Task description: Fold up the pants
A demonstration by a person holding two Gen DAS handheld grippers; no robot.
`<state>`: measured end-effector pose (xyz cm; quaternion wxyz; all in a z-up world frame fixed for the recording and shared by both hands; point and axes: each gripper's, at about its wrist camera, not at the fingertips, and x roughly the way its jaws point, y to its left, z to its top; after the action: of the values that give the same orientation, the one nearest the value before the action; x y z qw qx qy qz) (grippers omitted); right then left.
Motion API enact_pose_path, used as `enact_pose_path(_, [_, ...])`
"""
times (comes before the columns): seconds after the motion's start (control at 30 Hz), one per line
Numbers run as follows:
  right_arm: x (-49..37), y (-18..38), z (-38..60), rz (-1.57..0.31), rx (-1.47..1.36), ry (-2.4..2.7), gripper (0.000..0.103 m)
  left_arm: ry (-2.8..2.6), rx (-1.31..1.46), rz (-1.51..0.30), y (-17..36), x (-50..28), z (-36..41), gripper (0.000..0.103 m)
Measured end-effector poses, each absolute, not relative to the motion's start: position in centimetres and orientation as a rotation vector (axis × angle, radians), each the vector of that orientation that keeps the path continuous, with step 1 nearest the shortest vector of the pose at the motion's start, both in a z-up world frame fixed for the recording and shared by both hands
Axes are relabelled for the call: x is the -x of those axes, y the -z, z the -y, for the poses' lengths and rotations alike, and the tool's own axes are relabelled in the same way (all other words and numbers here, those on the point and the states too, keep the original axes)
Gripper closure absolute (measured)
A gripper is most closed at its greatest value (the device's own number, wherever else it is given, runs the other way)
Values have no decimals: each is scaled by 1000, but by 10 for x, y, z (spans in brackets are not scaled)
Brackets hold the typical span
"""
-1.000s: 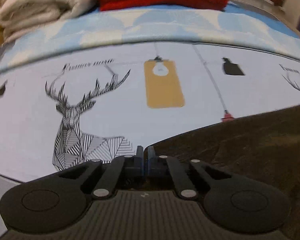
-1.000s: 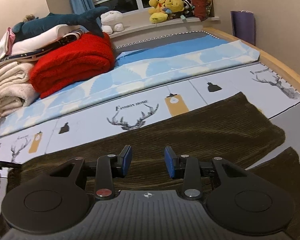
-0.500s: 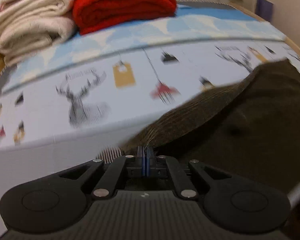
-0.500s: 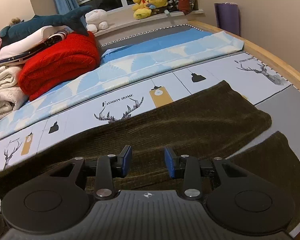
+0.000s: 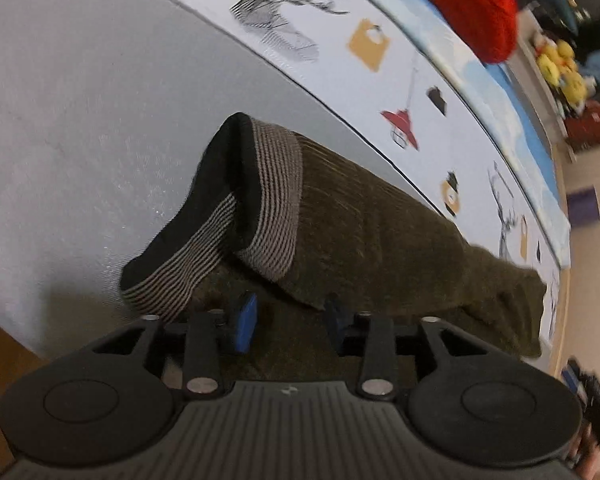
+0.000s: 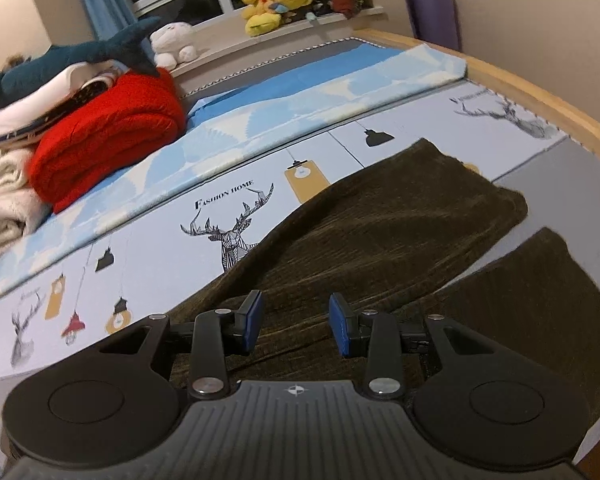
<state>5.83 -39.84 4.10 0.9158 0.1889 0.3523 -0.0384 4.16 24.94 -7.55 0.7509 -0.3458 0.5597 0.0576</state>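
Observation:
Dark olive-brown corduroy pants (image 5: 364, 224) lie on the bed. In the left wrist view the striped ribbed waistband (image 5: 260, 200) gapes open just ahead of my left gripper (image 5: 290, 322), which is open and empty above the fabric. In the right wrist view the pants (image 6: 400, 232) stretch away with two leg ends at the right, the near one (image 6: 540, 280) apart from the far one. My right gripper (image 6: 296, 322) is open and empty, low over the pants.
The bed sheet (image 6: 148, 248) has deer and lamp prints. A folded red blanket (image 6: 108, 136), cream towels (image 6: 0, 192) and a plush shark (image 6: 80, 56) are stacked at the back left. Plush toys (image 6: 276, 4) sit on the windowsill. A wooden bed edge (image 6: 540, 100) runs along the right.
My left gripper has opened and let go of the waistband, which now lies folded over on the pants. The left view has swung round. The right gripper has stayed open, shifting slightly.

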Motion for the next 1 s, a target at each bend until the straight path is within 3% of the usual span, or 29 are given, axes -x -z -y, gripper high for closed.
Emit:
enact_pose_path(0.1, [-60, -39, 402, -715, -428, 70, 65, -165, 800, -1243, 97, -51, -247, 45])
enact_pose_path(0.23, [-68, -35, 407, -704, -481, 58, 74, -252, 872, -1259, 120, -67, -253, 44])
enact_pose_path(0.37, [-83, -31, 411, -700, -529, 53, 73, -245, 841, -1224, 117, -82, -247, 45])
enact_pose_path(0.47, [-98, -27, 408, -711, -508, 55, 71, -271, 751, -1163, 104, -84, -244, 73])
enact_pose_path(0.53, [-109, -22, 403, -733, -493, 55, 71, -274, 733, -1081, 92, -83, -248, 78])
enact_pose_path(0.67, [-137, -8, 393, -765, -451, 46, 71, -274, 652, -962, 73, -86, -243, 76])
enact_pose_path(0.83, [-169, 11, 403, -772, -497, 75, 71, -268, 829, -1058, 96, -90, -253, 71])
enact_pose_path(1.0, [-197, 40, 410, -791, -622, 109, 68, -261, 814, -1096, 101, -93, -256, 70])
